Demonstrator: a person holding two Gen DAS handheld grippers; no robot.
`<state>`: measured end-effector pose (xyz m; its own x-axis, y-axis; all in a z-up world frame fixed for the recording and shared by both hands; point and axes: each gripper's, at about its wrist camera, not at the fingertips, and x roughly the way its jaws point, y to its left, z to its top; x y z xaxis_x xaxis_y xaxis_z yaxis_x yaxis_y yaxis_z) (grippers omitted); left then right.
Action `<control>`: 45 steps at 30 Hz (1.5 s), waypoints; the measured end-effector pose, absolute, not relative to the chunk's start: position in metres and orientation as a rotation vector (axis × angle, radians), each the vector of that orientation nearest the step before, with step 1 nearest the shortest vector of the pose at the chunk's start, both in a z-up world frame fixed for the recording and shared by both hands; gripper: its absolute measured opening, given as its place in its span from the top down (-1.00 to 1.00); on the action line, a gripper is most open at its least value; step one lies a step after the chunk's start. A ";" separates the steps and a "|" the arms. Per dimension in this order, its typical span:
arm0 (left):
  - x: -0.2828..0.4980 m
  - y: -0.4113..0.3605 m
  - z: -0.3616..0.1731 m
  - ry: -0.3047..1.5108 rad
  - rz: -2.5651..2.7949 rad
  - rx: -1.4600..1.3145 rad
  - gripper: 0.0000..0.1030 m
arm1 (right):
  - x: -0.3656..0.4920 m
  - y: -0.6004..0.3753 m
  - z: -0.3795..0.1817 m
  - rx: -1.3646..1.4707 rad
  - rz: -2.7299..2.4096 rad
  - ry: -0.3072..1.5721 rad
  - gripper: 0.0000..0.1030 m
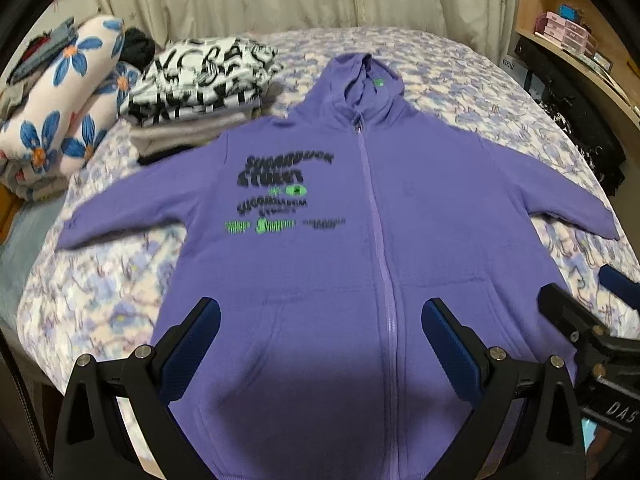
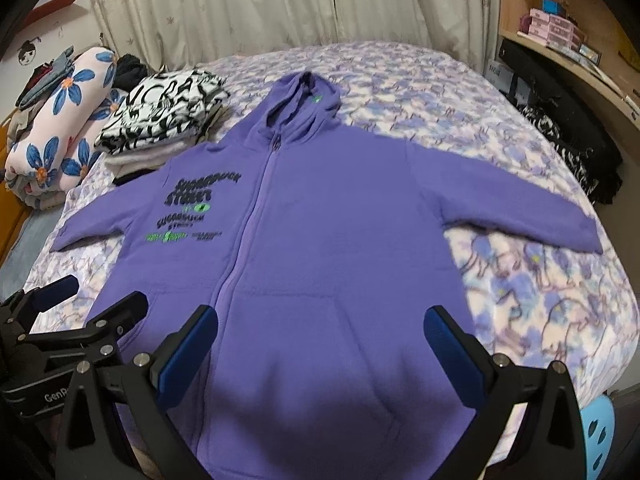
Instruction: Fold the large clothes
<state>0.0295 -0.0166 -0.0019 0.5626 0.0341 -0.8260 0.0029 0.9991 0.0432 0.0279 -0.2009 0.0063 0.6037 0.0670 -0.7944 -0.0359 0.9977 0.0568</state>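
Note:
A purple zip-up hoodie lies flat and face up on the bed, hood at the far end, both sleeves spread out sideways, black and green print on its left chest. My left gripper hovers open above the hem, left of the zip, holding nothing. My right gripper hovers open above the hem on the right half, also with nothing in it. In the left wrist view the right gripper shows at the right edge. The right wrist view catches the left gripper at the lower left.
The bed has a purple flowered cover. A stack of folded clothes topped by a black-and-white piece sits at the far left, beside a rolled flowered quilt. A wooden shelf unit and dark clothing stand to the right. Curtains hang behind.

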 end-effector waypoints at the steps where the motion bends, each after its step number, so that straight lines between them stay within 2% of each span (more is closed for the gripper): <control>1: 0.032 -0.019 0.001 0.958 0.022 0.053 -0.93 | 0.030 -0.203 0.009 0.034 0.056 0.912 -1.00; 17: 0.102 -0.081 0.055 0.802 -0.090 0.087 -0.94 | 0.078 -0.301 0.053 0.223 0.070 0.825 -0.99; 24: 0.135 -0.119 0.065 0.733 -0.121 0.110 -0.94 | 0.099 -0.354 0.063 0.227 -0.034 0.781 -0.99; 28: 0.154 -0.146 0.058 0.758 -0.174 0.110 -0.94 | 0.108 -0.381 0.063 0.228 -0.086 0.767 -0.99; 34: 0.186 -0.181 0.042 0.757 -0.194 0.093 -0.94 | 0.124 -0.428 0.045 0.276 -0.168 0.783 -0.99; 40: 0.218 -0.216 0.010 0.805 -0.208 0.070 -0.94 | 0.138 -0.490 -0.003 0.430 -0.246 0.875 -0.99; 45: 0.239 -0.239 -0.030 0.877 -0.243 0.022 -0.94 | 0.139 -0.519 -0.047 0.438 -0.327 0.958 -0.99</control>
<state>0.2387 -0.2387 -0.0295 0.6141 -0.2015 -0.7630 0.2195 0.9723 -0.0801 0.1394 -0.5191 -0.0467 0.5378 -0.0748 -0.8398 0.4539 0.8651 0.2136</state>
